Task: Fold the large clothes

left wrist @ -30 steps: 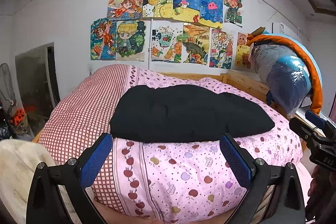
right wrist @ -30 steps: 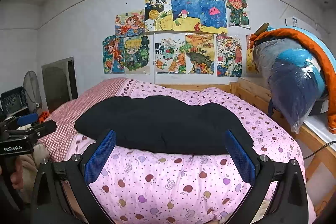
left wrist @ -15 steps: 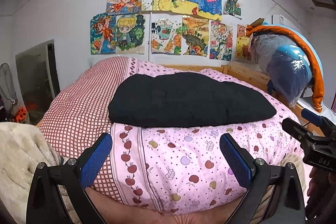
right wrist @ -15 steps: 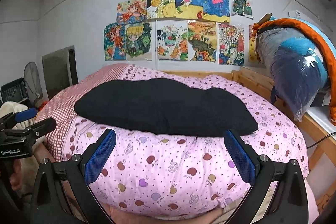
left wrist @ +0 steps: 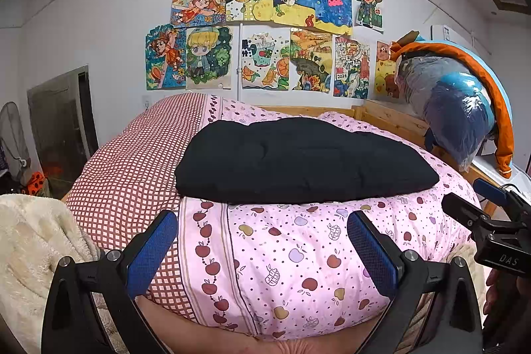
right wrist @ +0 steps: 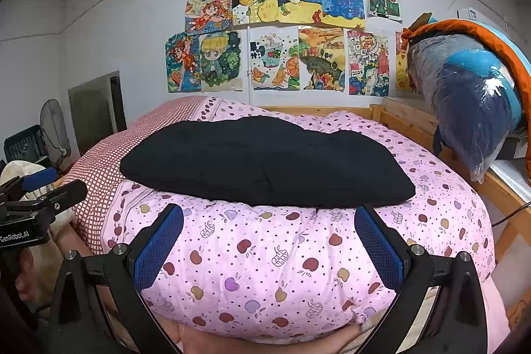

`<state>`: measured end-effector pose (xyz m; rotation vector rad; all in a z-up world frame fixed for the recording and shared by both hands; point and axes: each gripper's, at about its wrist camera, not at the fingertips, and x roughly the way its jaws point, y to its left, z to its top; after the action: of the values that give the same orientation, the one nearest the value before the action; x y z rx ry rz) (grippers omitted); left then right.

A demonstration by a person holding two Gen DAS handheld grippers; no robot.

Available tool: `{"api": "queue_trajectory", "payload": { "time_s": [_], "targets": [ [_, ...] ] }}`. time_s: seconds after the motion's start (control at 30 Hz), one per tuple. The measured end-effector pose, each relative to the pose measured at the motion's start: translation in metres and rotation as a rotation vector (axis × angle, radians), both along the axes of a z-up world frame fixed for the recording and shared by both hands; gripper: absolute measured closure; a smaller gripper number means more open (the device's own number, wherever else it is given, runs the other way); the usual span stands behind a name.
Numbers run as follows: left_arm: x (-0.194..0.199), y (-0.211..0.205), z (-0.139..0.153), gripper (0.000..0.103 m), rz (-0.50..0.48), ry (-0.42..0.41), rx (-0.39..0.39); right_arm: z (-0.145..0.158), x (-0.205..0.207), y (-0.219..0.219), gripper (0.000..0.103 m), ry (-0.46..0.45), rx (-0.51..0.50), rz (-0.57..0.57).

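A folded black padded garment [left wrist: 305,160] lies flat on top of a pink quilt printed with small apples [left wrist: 298,257], which is heaped on a wooden-framed bed [right wrist: 408,118]. One garment, one quilt; the quilt's left part is red-and-white check.

Two hand-held black grippers with blue ribbed finger pads face the bed. The left gripper [left wrist: 262,241] has its jaws spread wide, nothing between them, its tips short of the garment's near edge. The right gripper [right wrist: 268,241] is likewise spread wide and empty, just in front of the garment. In the right wrist view the left tool's body carries the white lettering "GenRobot.AI" [right wrist: 15,236]; in the left wrist view the other tool's body reads what looks like "DAS" [left wrist: 507,260], though the print is small.

On the white wall hang about a dozen children's coloured drawings [left wrist: 275,35], some partly overlapping, so the count is uncertain; one bears the date "2024" [right wrist: 357,73]. To the right, a plastic-wrapped blue bundle under an orange-trimmed cover [right wrist: 471,98] sits on a wooden ledge. A cream fleece blanket [left wrist: 30,247] lies at left, and a standing fan [right wrist: 54,128] is near a dark doorway [right wrist: 96,108].
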<state>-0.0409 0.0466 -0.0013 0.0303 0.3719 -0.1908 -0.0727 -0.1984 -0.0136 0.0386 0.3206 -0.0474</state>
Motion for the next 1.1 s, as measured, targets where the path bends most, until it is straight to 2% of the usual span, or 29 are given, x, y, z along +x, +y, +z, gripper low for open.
{"api": "queue_trajectory", "payload": {
  "time_s": [1.1],
  "targets": [
    [-0.0051,-0.0031,0.0046,0.0,0.002,-0.018,0.015,0.0018,-0.0012,0.0064,0.002,-0.019,0.007,0.006]
  ]
}}
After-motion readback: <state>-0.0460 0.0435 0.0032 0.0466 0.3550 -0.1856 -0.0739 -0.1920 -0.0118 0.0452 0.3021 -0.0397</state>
